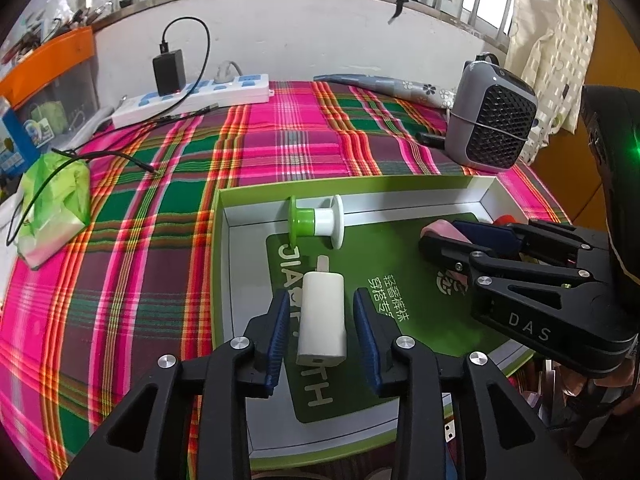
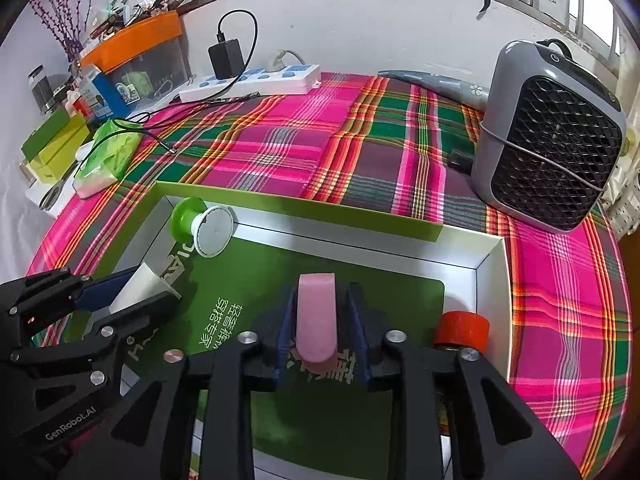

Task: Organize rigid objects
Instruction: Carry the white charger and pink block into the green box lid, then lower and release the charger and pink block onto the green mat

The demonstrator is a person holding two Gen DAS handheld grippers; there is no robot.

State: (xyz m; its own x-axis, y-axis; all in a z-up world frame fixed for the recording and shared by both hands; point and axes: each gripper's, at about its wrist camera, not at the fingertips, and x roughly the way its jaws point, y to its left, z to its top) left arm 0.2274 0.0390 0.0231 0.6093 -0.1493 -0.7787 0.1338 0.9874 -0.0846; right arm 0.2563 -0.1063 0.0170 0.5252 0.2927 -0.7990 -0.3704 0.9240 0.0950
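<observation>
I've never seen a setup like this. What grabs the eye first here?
Probably the loud pink-and-green plaid cloth covering the table. On it lies a shallow green-rimmed box, where the left gripper straddles a white charger plug and the right gripper a pink block. A grey fan heater stands at the back right.

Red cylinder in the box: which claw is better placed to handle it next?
Right. The red cylinder lies just beside the right claw, which straddles the pink piece. The left claw sits across the box, around the white charger.
</observation>
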